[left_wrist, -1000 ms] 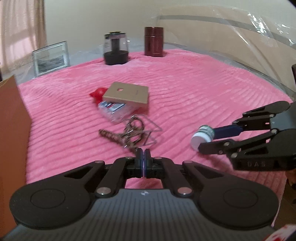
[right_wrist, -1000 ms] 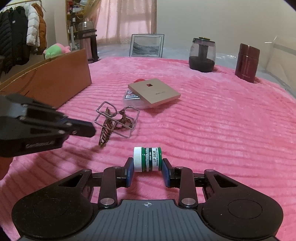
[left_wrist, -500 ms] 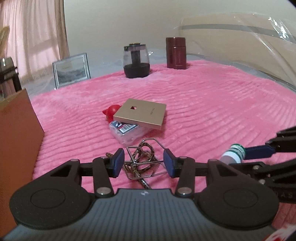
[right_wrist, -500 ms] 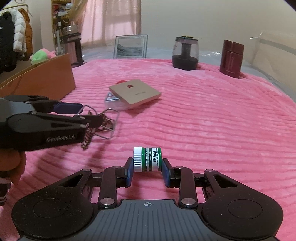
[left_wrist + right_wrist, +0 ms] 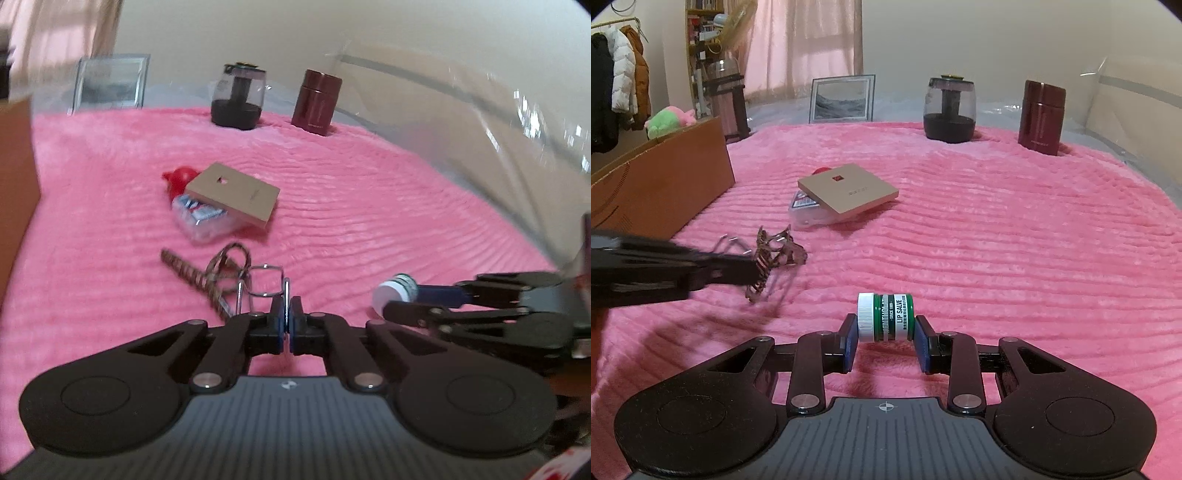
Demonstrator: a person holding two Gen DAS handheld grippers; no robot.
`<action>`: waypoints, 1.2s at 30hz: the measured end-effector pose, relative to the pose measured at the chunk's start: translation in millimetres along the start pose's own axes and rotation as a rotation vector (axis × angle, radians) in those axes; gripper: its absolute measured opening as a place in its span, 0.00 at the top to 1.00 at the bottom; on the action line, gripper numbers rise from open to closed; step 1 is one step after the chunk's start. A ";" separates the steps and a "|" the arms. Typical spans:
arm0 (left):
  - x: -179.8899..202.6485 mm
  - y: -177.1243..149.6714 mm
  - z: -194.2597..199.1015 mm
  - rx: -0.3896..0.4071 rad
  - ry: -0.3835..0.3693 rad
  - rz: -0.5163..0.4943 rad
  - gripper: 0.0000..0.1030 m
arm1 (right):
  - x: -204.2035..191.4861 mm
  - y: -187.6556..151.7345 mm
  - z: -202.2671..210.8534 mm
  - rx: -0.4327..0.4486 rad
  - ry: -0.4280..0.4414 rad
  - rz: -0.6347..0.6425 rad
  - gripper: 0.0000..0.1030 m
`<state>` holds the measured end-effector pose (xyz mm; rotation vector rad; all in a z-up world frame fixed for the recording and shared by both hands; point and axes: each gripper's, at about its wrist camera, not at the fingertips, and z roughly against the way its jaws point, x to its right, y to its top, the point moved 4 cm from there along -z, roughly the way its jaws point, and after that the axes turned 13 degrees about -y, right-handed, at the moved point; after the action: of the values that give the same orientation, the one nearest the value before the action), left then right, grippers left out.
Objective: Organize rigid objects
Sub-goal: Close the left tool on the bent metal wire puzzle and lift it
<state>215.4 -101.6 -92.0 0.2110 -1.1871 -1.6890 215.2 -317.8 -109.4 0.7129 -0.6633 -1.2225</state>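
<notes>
My left gripper [image 5: 287, 317] is shut on the silver wire frame of a metal wire puzzle [image 5: 236, 277], whose coiled brown parts trail to the left over the pink blanket. It shows blurred in the right wrist view [image 5: 772, 254], at the tip of the left gripper [image 5: 738, 269]. My right gripper [image 5: 885, 339] is shut on a green lip salve jar [image 5: 885, 316] with a white cap, held sideways just above the blanket. The jar also shows in the left wrist view [image 5: 395, 291].
A tan flat box [image 5: 847, 192] lies on a clear plastic pack [image 5: 809, 210] with a red object [image 5: 179, 179] behind. A cardboard box [image 5: 661, 184] stands at the left. A dark glass jar [image 5: 949, 110], maroon canister [image 5: 1039, 118] and picture frame [image 5: 842, 98] stand at the back.
My left gripper, open around the wire puzzle half a second ago, has shut on its wire frame and is moving with it. My right gripper still holds the jar.
</notes>
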 end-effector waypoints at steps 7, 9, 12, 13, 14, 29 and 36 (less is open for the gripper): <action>-19.0 -19.7 37.4 -0.027 0.118 0.057 0.84 | -10.5 -0.2 5.9 0.004 0.018 0.003 0.72; -18.9 -25.4 43.8 -0.022 0.161 0.047 0.69 | -16.0 -0.2 7.4 0.007 0.025 0.011 0.72; -11.5 -29.8 46.6 -0.012 0.235 -0.021 0.45 | -22.1 -0.3 8.8 0.008 0.029 0.017 0.72; -8.3 -30.5 45.4 -0.003 0.262 -0.049 0.36 | -22.8 -0.2 8.6 0.006 0.030 0.018 0.72; -5.6 -31.0 44.3 0.008 0.274 -0.063 0.25 | -23.5 -0.3 9.0 0.006 0.029 0.019 0.72; -3.6 -29.9 8.3 0.034 0.375 0.004 0.25 | -24.9 -7.3 4.3 -0.013 0.035 0.026 0.72; -2.1 -42.2 30.5 0.015 0.426 -0.014 0.25 | -24.7 -7.2 5.7 -0.003 0.042 0.023 0.72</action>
<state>171.0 -81.6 -110.5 0.5595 -0.8799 -1.5477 201.2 -295.8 -113.3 0.7245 -0.6335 -1.1839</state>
